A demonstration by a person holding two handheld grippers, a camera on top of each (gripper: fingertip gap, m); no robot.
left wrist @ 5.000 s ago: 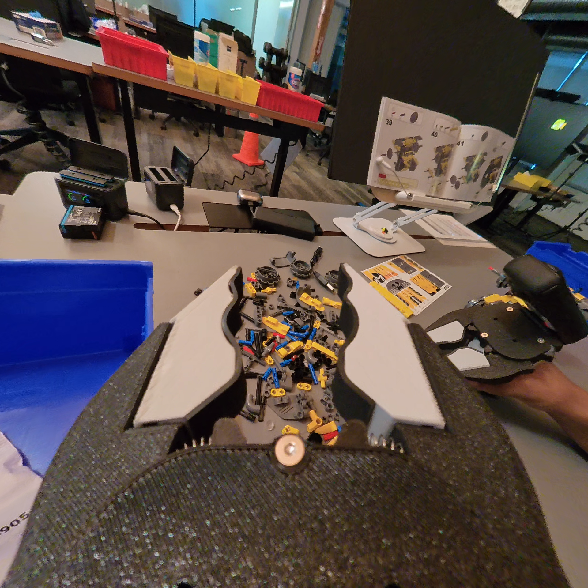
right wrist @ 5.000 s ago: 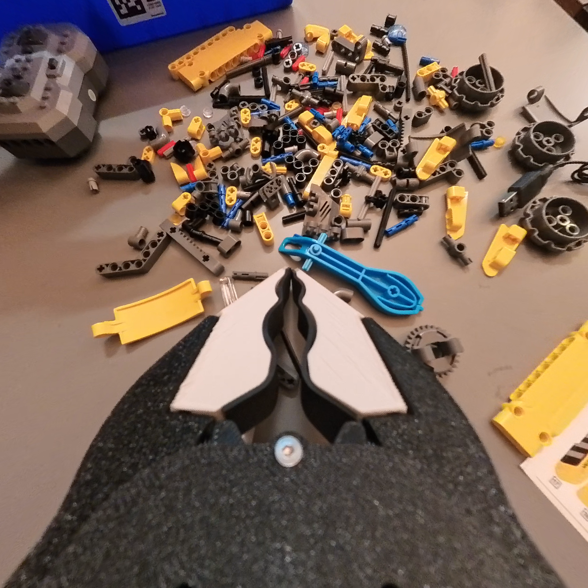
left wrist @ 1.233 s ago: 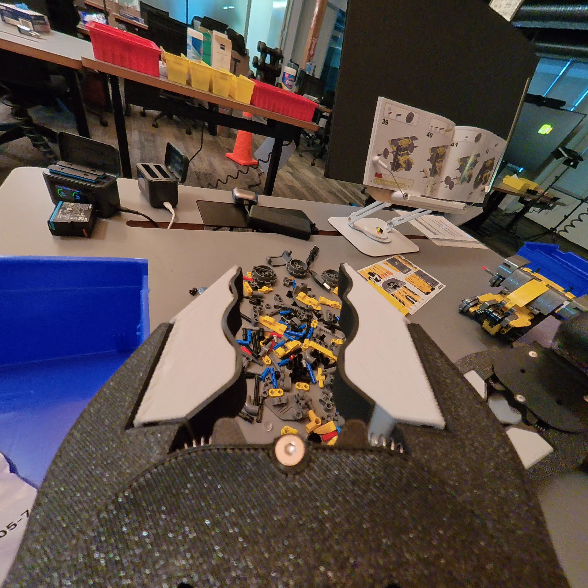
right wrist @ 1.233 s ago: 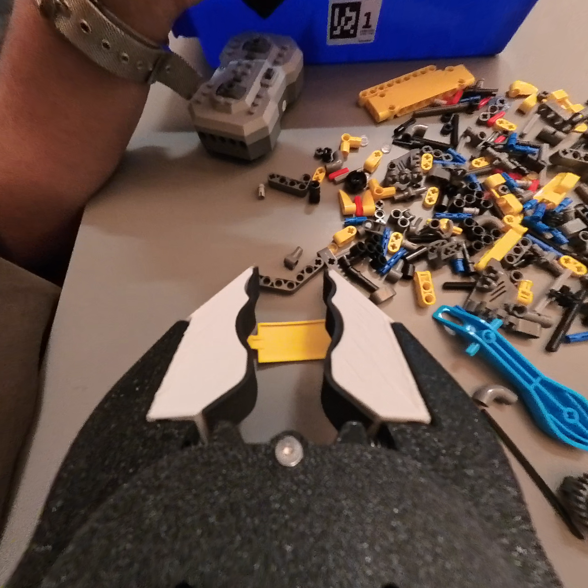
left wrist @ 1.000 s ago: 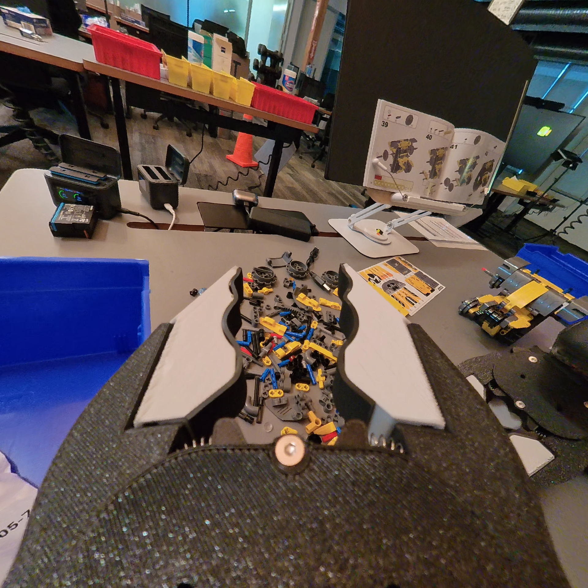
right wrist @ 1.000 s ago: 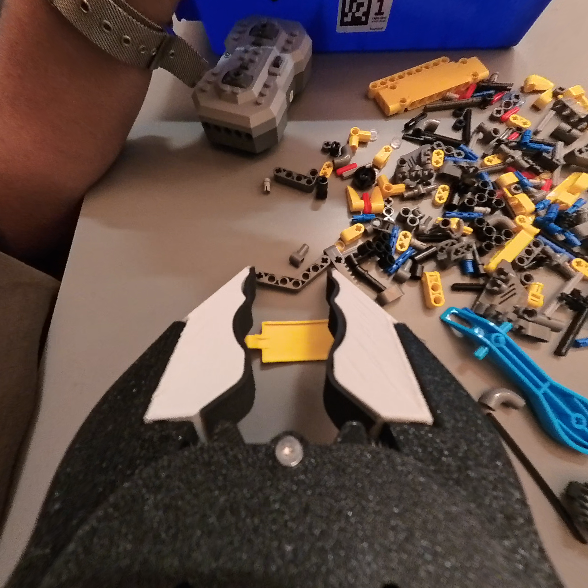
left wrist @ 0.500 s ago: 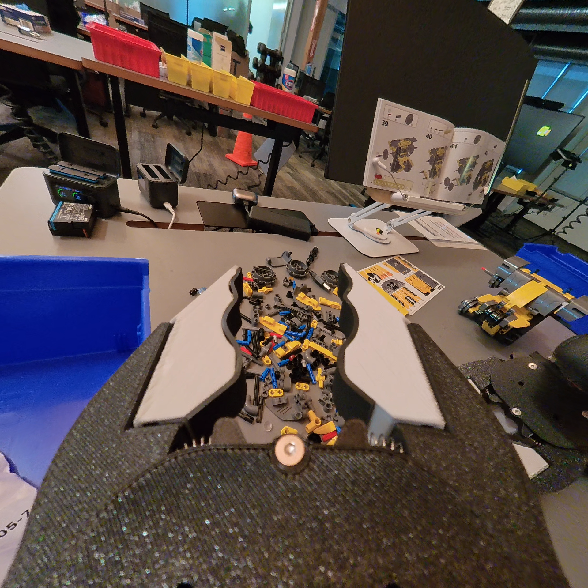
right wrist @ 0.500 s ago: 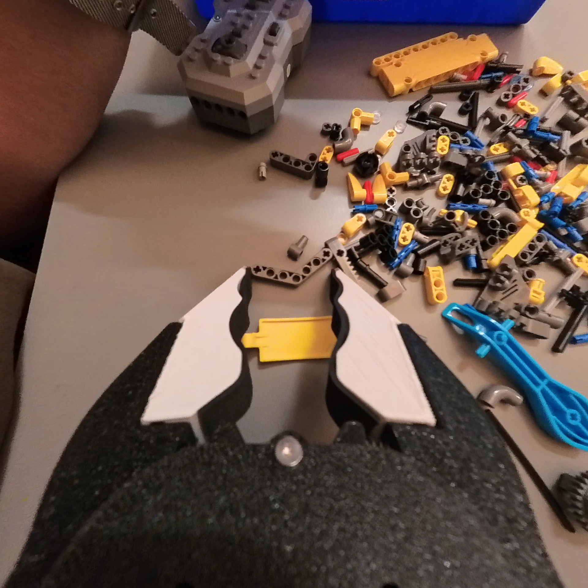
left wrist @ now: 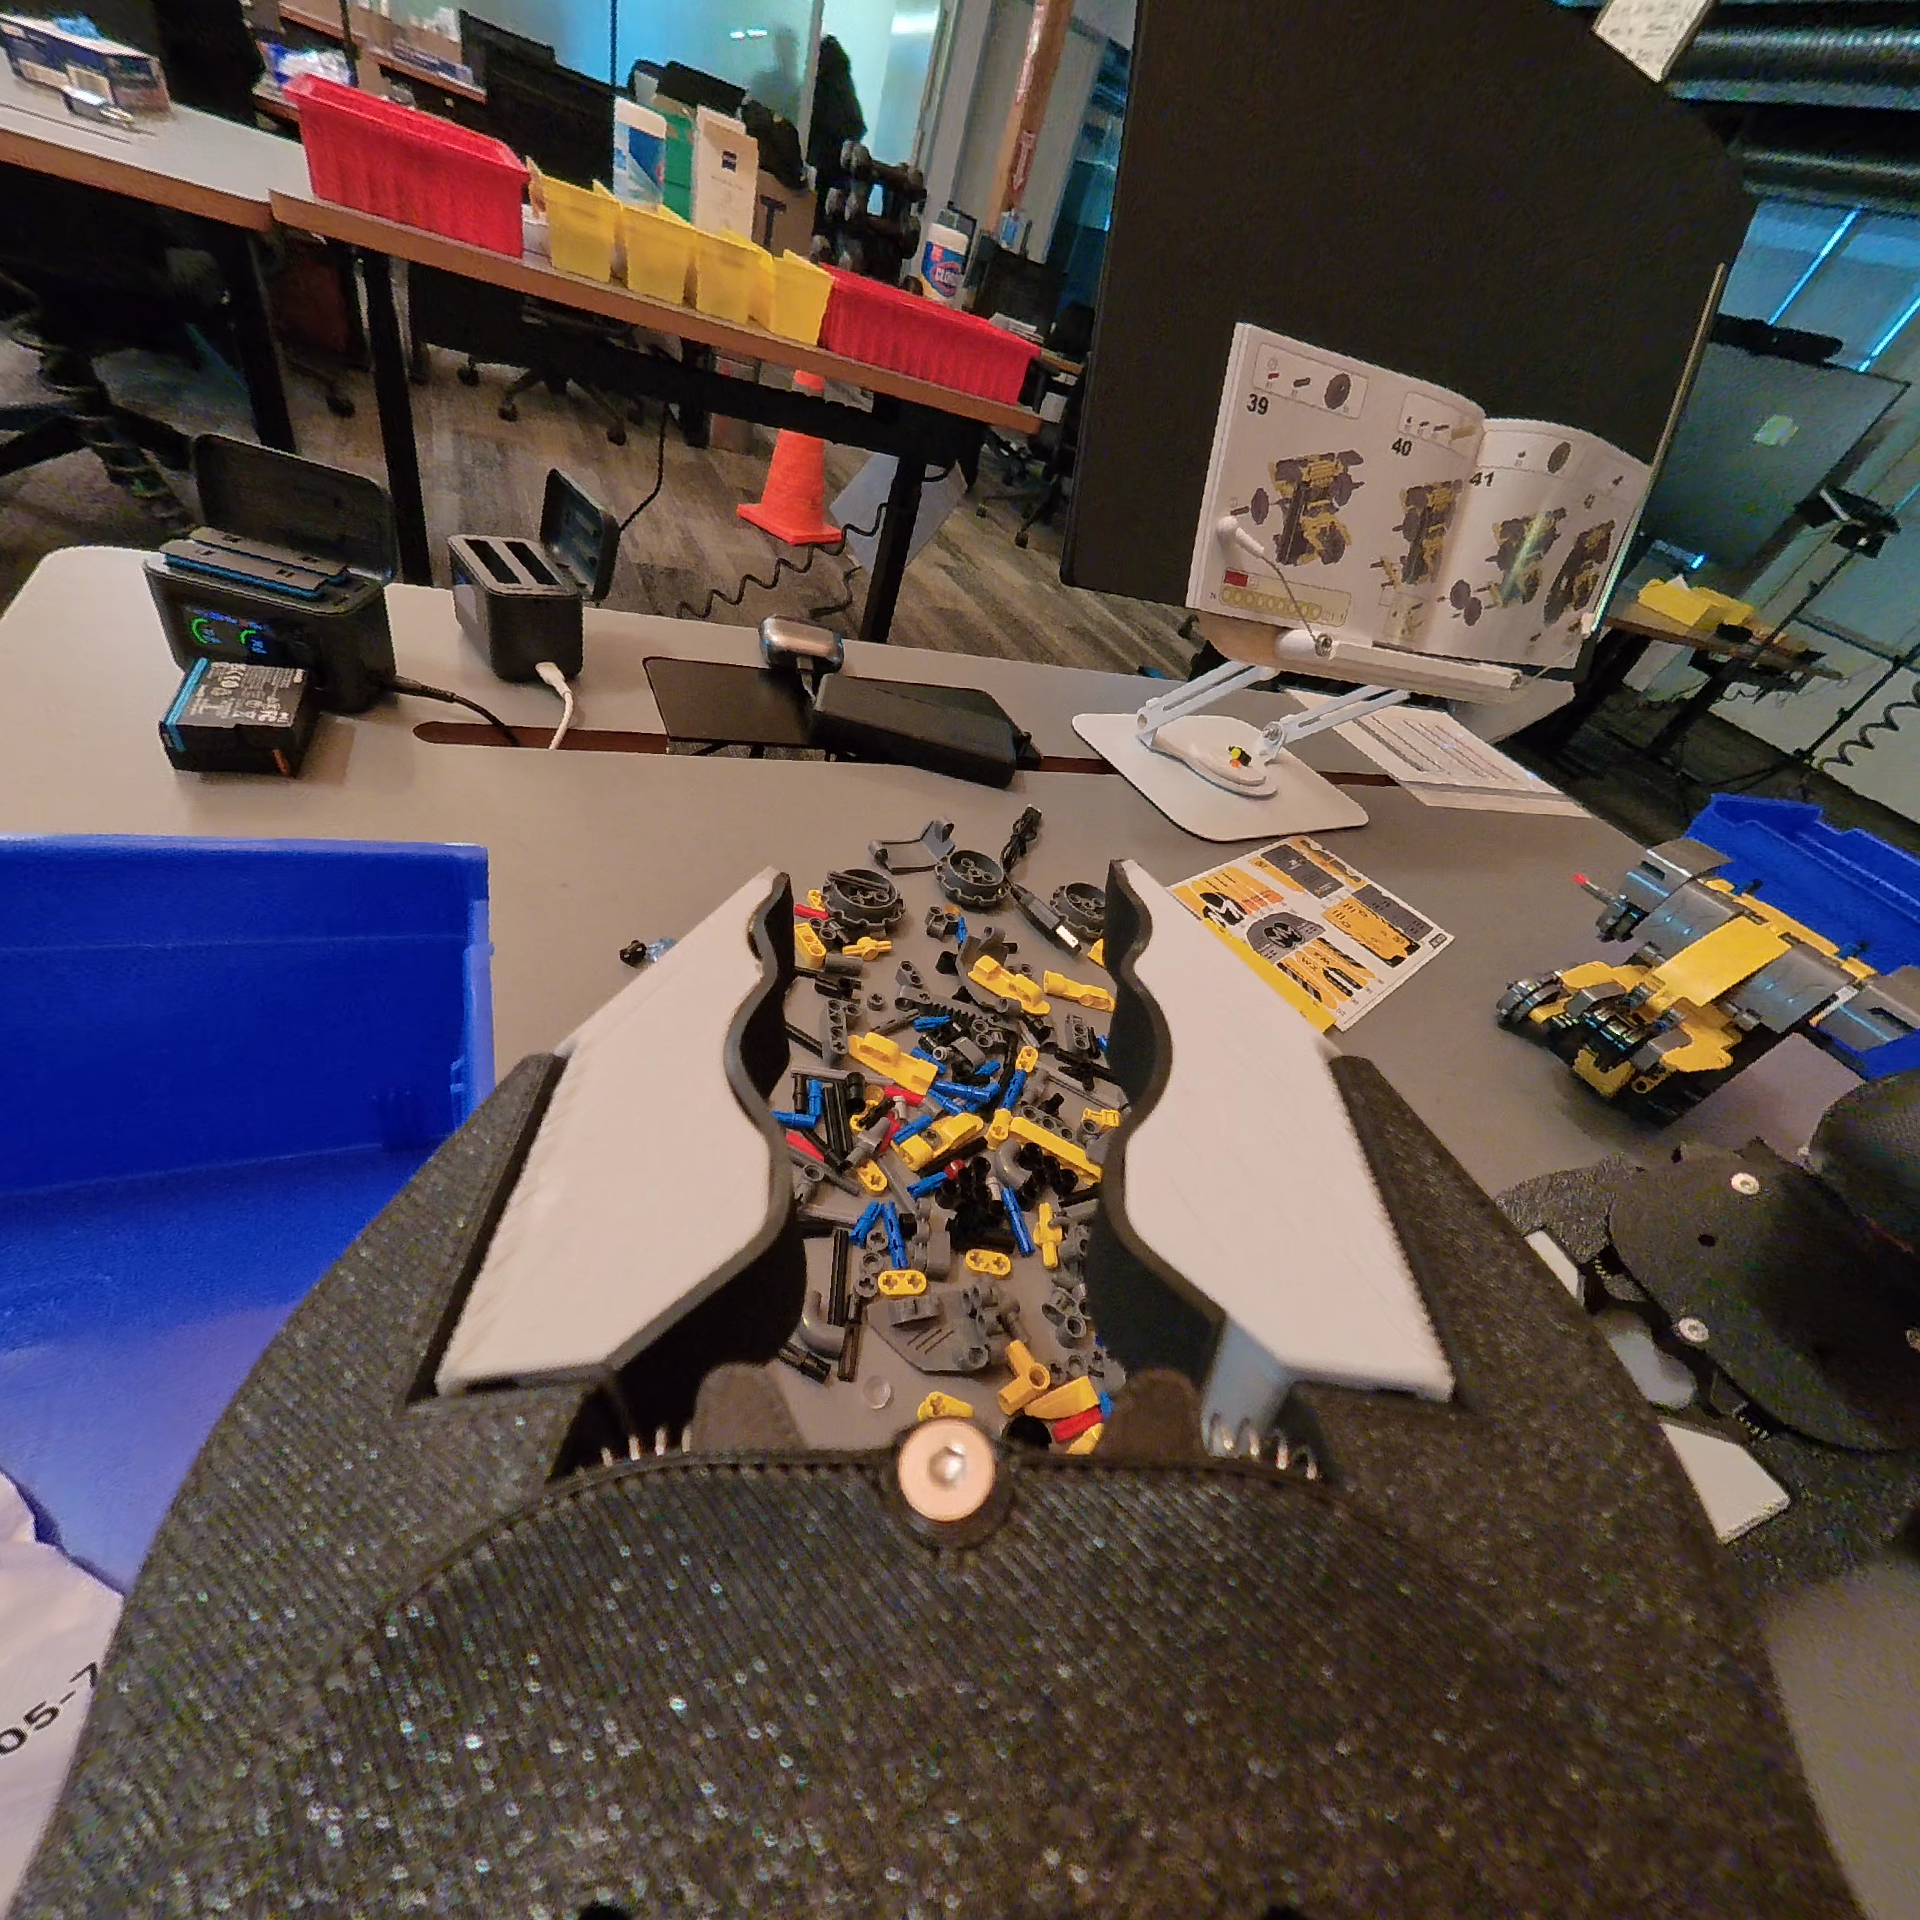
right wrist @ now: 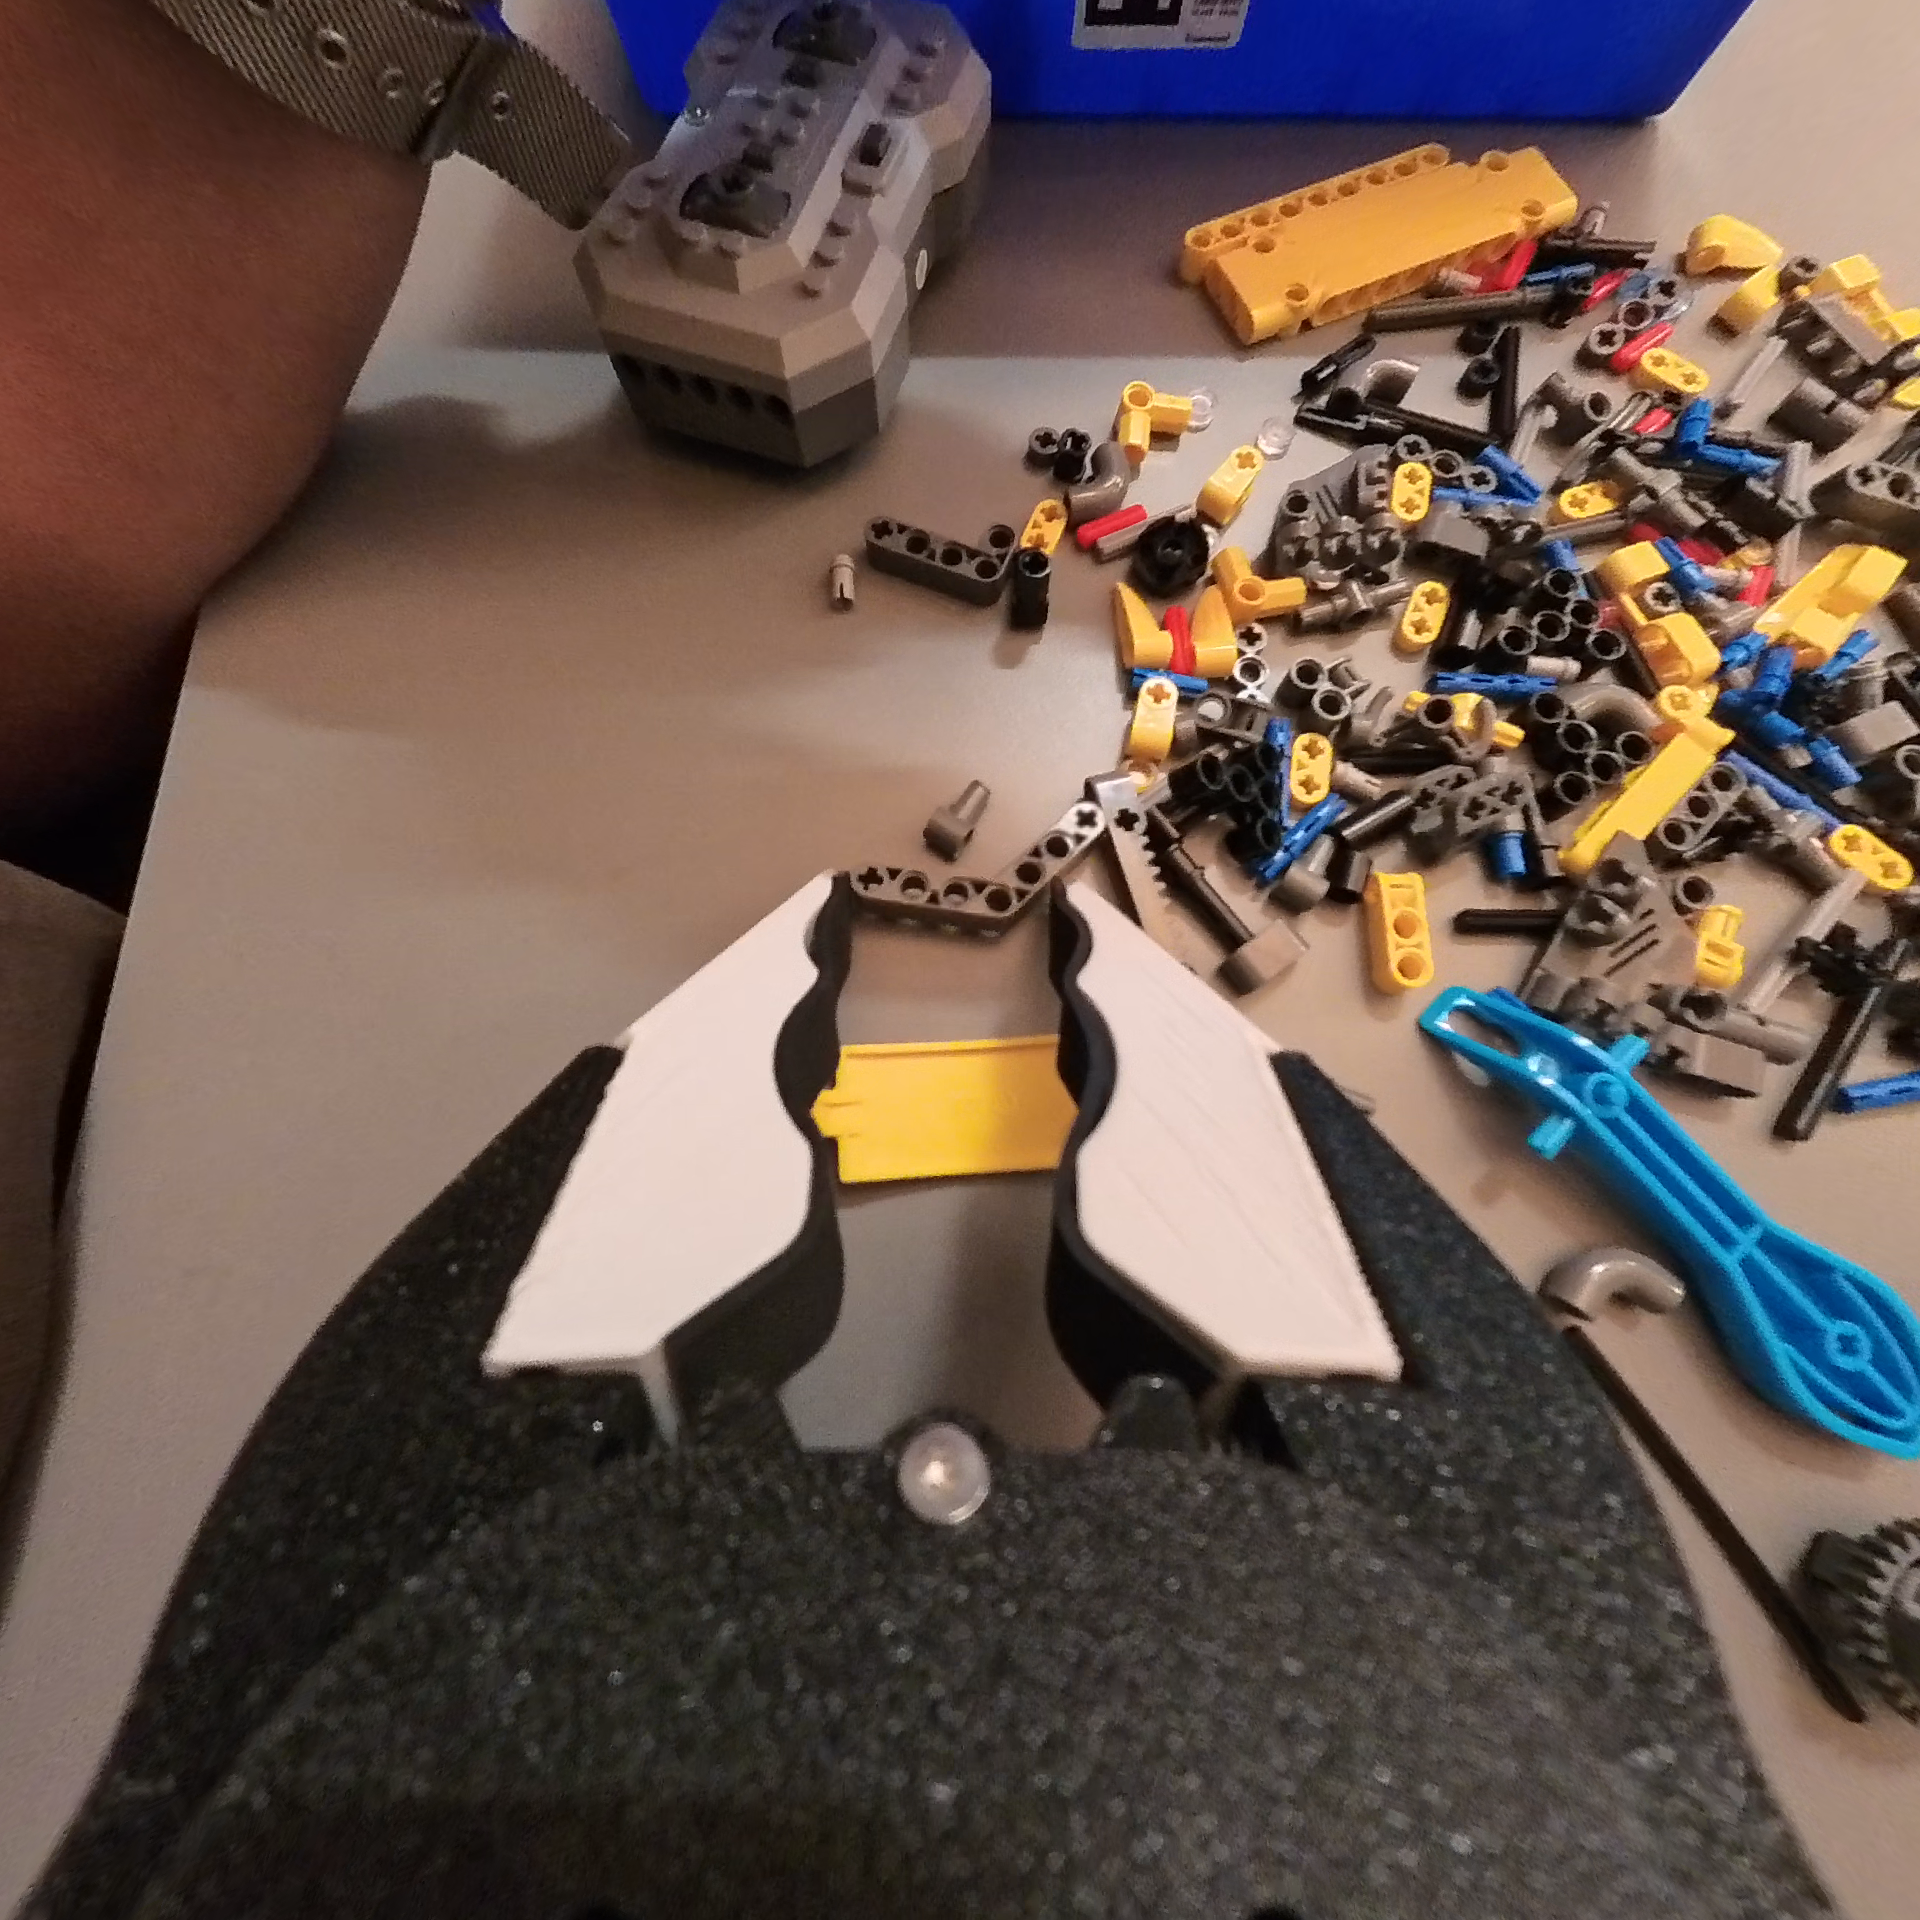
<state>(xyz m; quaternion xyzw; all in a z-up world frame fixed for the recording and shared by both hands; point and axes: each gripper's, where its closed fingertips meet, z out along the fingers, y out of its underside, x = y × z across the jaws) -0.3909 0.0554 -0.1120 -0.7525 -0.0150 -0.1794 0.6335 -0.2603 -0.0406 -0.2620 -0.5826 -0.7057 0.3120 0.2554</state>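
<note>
Grippers first: the right gripper hangs low over the grey table with its two pale fingers parted, and a flat yellow panel lies across the gap between them; whether the pads press on it or merely flank it I cannot tell (its left end shows a small stepped tab, its right end is hidden behind the finger). Just past the fingertips, at twelve o'clock, lies a dark grey bent beam pierced with holes; at two o'clock spreads the loose pile of small parts in yellow, blue, black, grey and red; at three o'clock lies a bright blue separator tool; at eleven o'clock stands a chunky grey studded block, with a long yellow beam at one o'clock and a blue bin behind both; a person's forearm with a woven strap fills the ten o'clock corner.

The left gripper is held above the table, fingers wide apart and gripping nothing; the same pile shows between them. From it, a blue bin sits at nine o'clock, a partly built yellow and grey vehicle at three o'clock, a sticker sheet at two o'clock, and an open instruction booklet on a white stand at one o'clock.
</note>
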